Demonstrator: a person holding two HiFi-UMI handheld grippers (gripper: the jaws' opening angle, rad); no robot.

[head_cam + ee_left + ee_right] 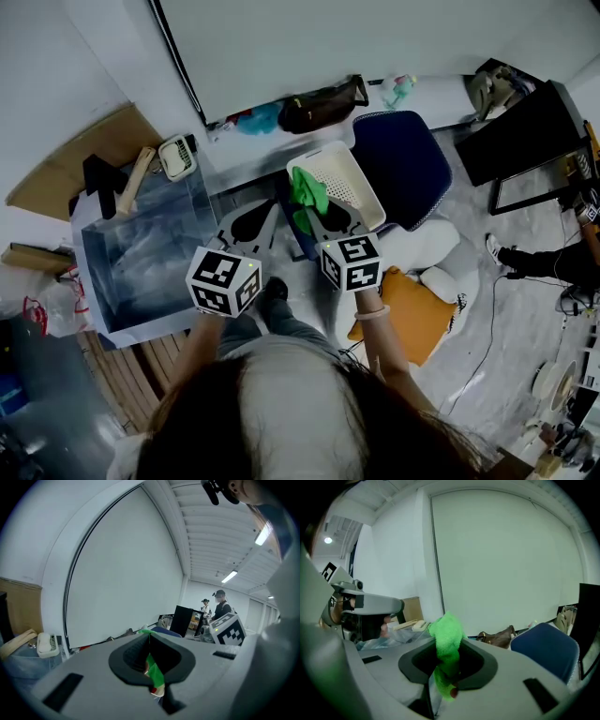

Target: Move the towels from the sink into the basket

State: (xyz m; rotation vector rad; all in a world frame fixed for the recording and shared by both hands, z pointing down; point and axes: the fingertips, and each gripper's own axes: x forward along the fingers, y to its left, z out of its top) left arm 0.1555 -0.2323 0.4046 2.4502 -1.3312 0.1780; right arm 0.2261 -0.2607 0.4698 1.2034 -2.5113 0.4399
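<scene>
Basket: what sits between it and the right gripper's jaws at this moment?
The green towel. It is clamped in the right gripper and overlaps the left rim of the basket. The head view shows this.

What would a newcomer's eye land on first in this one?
The bright green towel stands out most, clamped in the jaws of the right gripper at the left rim of the white basket. A blue chair sits just behind the basket. The clear sink is off to the left.
</scene>
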